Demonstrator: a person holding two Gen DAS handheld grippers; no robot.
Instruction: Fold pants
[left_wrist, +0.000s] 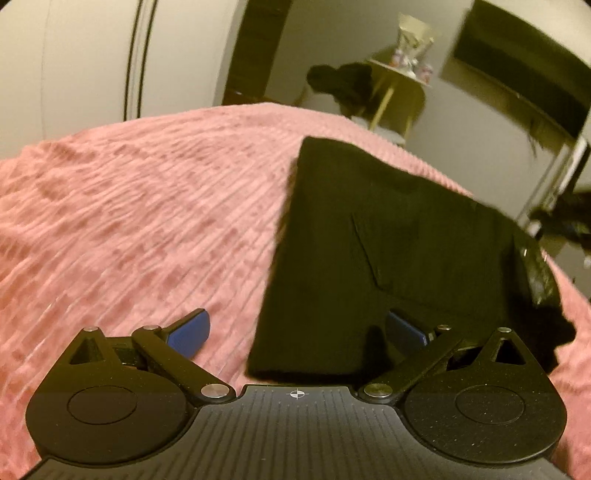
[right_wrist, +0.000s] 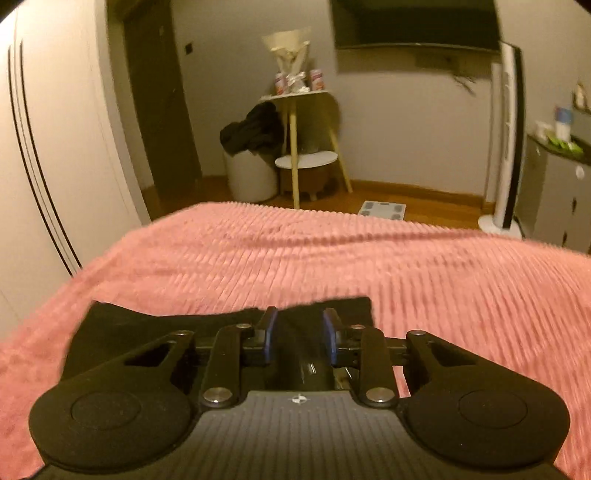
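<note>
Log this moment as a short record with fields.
surface: pink ribbed blanket on a bed
garment: black pants, folded into a flat block on the blanket
left hand-held gripper: open wide, one finger over the blanket, one over the pants
right hand-held gripper: narrow gap, nothing clearly pinched, pants below
background: small round side table

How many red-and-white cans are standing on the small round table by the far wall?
2: one can left of the wrapped bouquet, the other can right of it. More may be hidden behind.
</note>
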